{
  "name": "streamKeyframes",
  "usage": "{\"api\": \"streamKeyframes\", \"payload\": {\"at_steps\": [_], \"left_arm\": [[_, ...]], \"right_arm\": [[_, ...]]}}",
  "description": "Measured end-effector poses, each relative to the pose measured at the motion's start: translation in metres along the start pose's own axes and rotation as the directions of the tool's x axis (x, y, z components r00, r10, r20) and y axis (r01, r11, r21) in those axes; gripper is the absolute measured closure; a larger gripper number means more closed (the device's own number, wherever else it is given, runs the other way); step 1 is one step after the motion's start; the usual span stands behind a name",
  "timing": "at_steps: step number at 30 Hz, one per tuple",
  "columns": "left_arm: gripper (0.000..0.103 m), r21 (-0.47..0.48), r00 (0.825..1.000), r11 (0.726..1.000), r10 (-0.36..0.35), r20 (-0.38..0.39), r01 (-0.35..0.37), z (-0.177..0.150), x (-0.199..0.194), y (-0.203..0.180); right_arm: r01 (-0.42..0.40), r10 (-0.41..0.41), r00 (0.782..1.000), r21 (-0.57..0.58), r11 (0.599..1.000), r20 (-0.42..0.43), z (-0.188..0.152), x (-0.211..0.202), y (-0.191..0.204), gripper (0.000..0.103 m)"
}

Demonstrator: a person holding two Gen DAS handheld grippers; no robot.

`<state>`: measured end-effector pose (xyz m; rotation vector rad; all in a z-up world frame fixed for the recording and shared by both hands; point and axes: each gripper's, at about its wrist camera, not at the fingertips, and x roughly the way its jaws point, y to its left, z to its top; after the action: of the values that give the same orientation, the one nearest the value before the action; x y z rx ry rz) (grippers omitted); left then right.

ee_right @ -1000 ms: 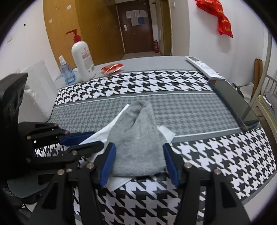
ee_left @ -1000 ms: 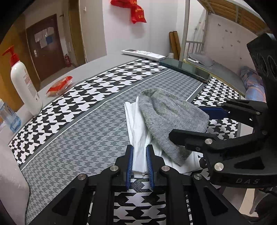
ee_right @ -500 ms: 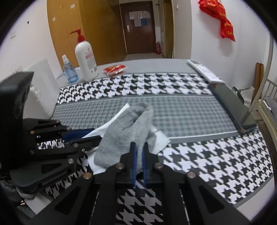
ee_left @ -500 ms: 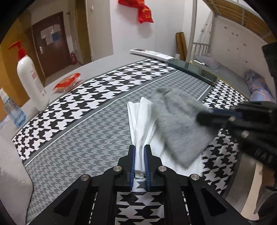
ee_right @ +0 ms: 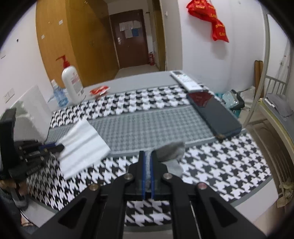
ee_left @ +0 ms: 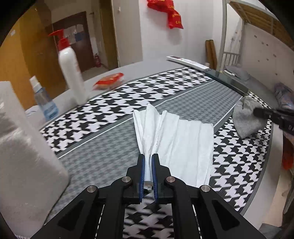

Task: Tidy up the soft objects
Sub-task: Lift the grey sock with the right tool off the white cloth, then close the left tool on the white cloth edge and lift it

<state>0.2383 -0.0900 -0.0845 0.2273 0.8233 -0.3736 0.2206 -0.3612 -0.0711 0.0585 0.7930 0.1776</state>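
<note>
White cloth (ee_left: 176, 139) is pinched tight in the left gripper (ee_left: 148, 161); the right gripper (ee_right: 147, 158) squeezes a grey sock (ee_right: 172, 152) over the worktop (ee_right: 147, 125).

The left wrist camera is sitting just behind the left hand-held gripper (ee_left: 148, 161), looking forward and down along its fingers across the surface (ee_left: 102, 147) toward the door (ee_left: 73, 36). The right wrist camera is riding the right hand-held gripper (ee_right: 148, 156) in the same way, facing the same door (ee_right: 128, 36) from further right. Each is catching the other gripper at its frame edge: the right one (ee_left: 261, 112) and the left one (ee_right: 55, 147). Both views are sharing the white cloth (ee_left: 174, 136) (ee_right: 82, 143), pump bottle (ee_left: 70, 73) (ee_right: 71, 84) and red hanging (ee_left: 170, 14) (ee_right: 211, 20).
</note>
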Motion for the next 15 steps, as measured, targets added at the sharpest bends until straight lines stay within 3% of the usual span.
{"api": "streamKeyframes", "payload": {"at_steps": [3, 5, 6, 7, 9, 15], "left_arm": [[0.092, -0.007, 1.000, 1.000, -0.024, 0.005, 0.024, -0.001, -0.005, 0.001], [0.074, 0.000, 0.999, 0.999, -0.033, 0.015, 0.033, 0.000, -0.011, -0.003], [0.054, 0.008, 0.999, 0.999, -0.033, 0.018, 0.033, 0.001, -0.012, -0.004], [0.038, 0.019, 0.999, 0.999, -0.036, 0.029, 0.036, 0.001, -0.014, -0.007], [0.036, 0.041, 0.999, 0.999, -0.029, 0.043, 0.028, 0.001, -0.015, -0.013], [0.036, 0.095, 1.000, 0.995, -0.019, -0.017, 0.020, 0.010, 0.016, -0.027]], "right_arm": [[-0.020, 0.020, 0.999, 0.019, 1.000, -0.029, -0.009, 0.004, -0.004, 0.096], [0.005, -0.005, 1.000, 0.019, 1.000, -0.026, -0.011, 0.004, -0.005, 0.094], [0.012, -0.012, 1.000, 0.023, 1.000, -0.025, -0.011, 0.003, -0.005, 0.086], [0.017, -0.016, 1.000, 0.030, 0.999, -0.021, -0.012, 0.002, -0.006, 0.068], [0.013, -0.013, 1.000, 0.045, 0.999, 0.008, -0.012, -0.005, -0.009, 0.048], [0.004, -0.005, 1.000, 0.053, 0.999, 0.010, -0.009, -0.003, -0.008, 0.046]]}}
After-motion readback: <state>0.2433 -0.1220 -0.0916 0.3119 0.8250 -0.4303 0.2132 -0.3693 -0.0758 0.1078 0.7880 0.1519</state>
